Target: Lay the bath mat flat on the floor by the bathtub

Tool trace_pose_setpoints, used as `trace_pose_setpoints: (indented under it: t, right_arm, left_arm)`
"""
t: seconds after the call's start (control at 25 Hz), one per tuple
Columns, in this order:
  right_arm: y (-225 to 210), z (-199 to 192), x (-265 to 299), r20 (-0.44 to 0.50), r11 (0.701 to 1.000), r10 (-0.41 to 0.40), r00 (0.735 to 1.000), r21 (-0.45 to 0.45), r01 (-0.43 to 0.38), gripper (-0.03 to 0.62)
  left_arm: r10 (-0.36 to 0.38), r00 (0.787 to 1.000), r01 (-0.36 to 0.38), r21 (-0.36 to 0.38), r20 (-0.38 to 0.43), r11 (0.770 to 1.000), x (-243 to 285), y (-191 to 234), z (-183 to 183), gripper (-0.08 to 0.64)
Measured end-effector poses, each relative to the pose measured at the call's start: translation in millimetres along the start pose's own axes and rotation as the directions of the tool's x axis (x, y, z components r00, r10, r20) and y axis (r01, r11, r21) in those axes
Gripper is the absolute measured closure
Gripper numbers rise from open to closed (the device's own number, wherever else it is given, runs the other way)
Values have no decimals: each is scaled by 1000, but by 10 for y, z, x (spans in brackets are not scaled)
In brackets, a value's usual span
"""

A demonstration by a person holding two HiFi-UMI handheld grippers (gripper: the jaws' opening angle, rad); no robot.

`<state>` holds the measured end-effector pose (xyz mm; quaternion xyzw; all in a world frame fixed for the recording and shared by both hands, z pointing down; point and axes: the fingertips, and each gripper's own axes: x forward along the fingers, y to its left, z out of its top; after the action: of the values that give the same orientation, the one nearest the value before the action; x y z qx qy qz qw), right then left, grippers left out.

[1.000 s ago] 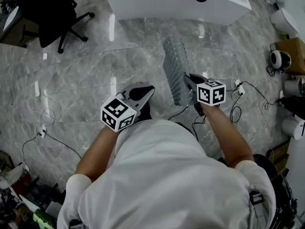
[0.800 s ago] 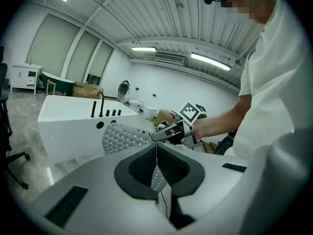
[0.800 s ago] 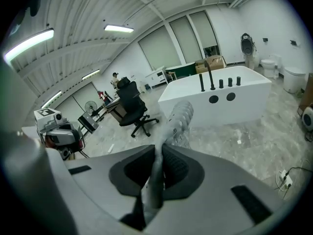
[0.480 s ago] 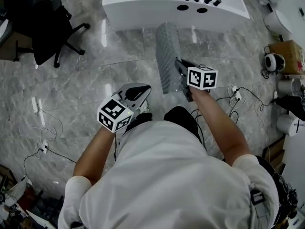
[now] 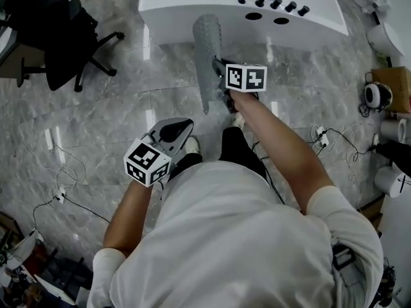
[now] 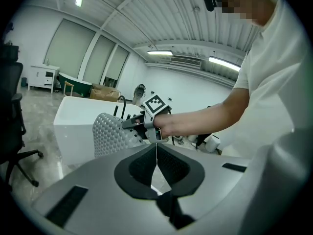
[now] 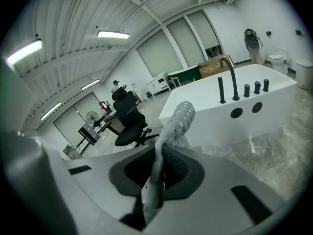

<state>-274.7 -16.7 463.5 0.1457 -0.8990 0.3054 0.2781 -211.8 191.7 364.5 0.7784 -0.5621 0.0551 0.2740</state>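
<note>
The grey dimpled bath mat (image 5: pixel 207 56) hangs in a folded strip above the marble floor, just in front of the white bathtub (image 5: pixel 192 5). My right gripper (image 5: pixel 220 77) is shut on the mat's edge; in the right gripper view the mat (image 7: pixel 178 116) rises from between the jaws (image 7: pixel 159 151) with the bathtub (image 7: pixel 254 106) behind it. My left gripper (image 5: pixel 174 131) is held lower and to the left, close to the person's body, shut and empty (image 6: pixel 156 148). It looks toward the mat (image 6: pixel 110 133) and the bathtub (image 6: pixel 73 126), apart from both.
A black office chair (image 5: pixel 58 31) stands at the far left, also seen in the right gripper view (image 7: pixel 128 119). Cables (image 5: pixel 58 172) trail on the floor at left, and a power strip (image 5: pixel 319 131) lies at right. Boxes and round containers (image 5: pixel 392 76) crowd the right edge.
The right gripper has carried the mat forward and to the left, up to the tub's front. The left gripper stayed shut and drifted slightly left and back.
</note>
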Motion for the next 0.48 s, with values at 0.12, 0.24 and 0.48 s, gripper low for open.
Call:
trace_pose_setpoints:
  t: [0.12,0.24,0.48]
  right_arm:
    - [-257,157,309,-6,1000,22,1000,-1,-22,543]
    - [-591,272,615,-13,999,34,999,-5,-34,543]
    - [-1618,226,1214,-38,999,47,998,-7,-47,545]
  left_arm:
    - [51,999,-51,-43,-1,998,329,102,83,541]
    - [55,998,-57,-92,-29,994,761,103,125,541]
    - [5,997,-11,-74,-81,997,1829,119,259,541]
